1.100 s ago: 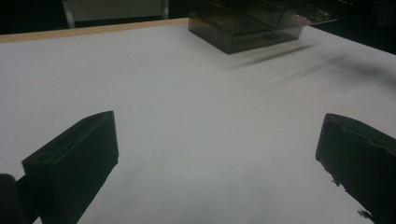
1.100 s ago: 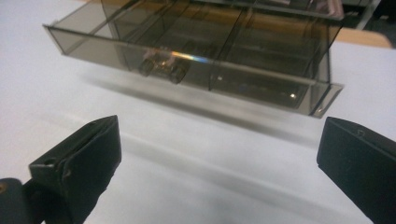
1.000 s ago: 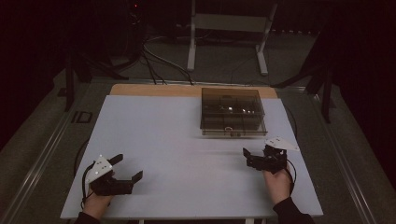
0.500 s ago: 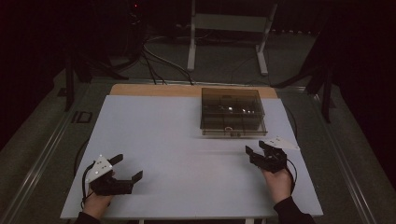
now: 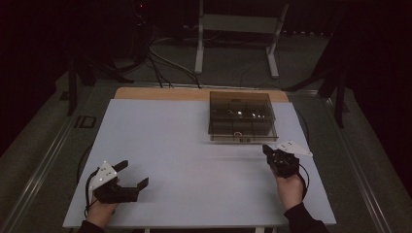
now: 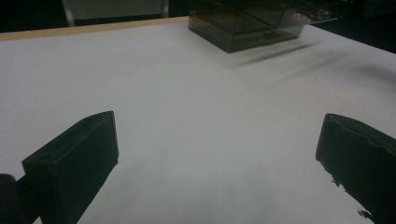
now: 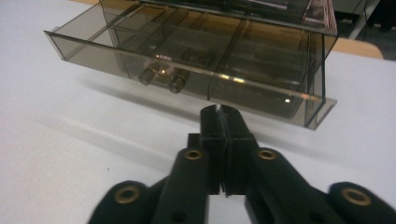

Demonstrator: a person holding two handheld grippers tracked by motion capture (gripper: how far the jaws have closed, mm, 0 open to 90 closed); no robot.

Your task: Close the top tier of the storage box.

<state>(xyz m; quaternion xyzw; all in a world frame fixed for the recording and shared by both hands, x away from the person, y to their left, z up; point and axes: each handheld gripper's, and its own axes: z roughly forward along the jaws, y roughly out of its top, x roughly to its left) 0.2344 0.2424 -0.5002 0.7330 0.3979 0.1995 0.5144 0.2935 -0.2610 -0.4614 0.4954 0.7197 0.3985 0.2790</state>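
1. Your left hand [image 5: 99, 211] comes in at the near left edge of the white worktop [image 5: 170, 145] and holds the left hand-held gripper [image 5: 132, 175]; its two black jaws stand wide apart with nothing but bare worktop between them, as the left gripper view also shows
2. Your right hand [image 5: 290, 189] comes in at the near right and holds the right hand-held gripper [image 5: 267, 149]; in the right gripper view its jaws are pressed together tip to tip, gripping nothing
3. The closed tips of your right hand-held gripper point at the front of a smoky transparent organiser box [image 7: 201, 56] and stop just short of it, close to its front lip but apart from it
4. The box sits flat on the far right part of the worktop, near the wooden strip [image 5: 160, 93] along the far edge; thin walls divide it into compartments
5. Behind the front wall, in a compartment left of the gripper tips, lie two small dark cylindrical parts [image 7: 161, 77] side by side; what they are you cannot tell
6. Beyond the worktop, on the dark floor, stand a light metal frame [image 5: 235, 34] and some trailing cables [image 5: 160, 60]
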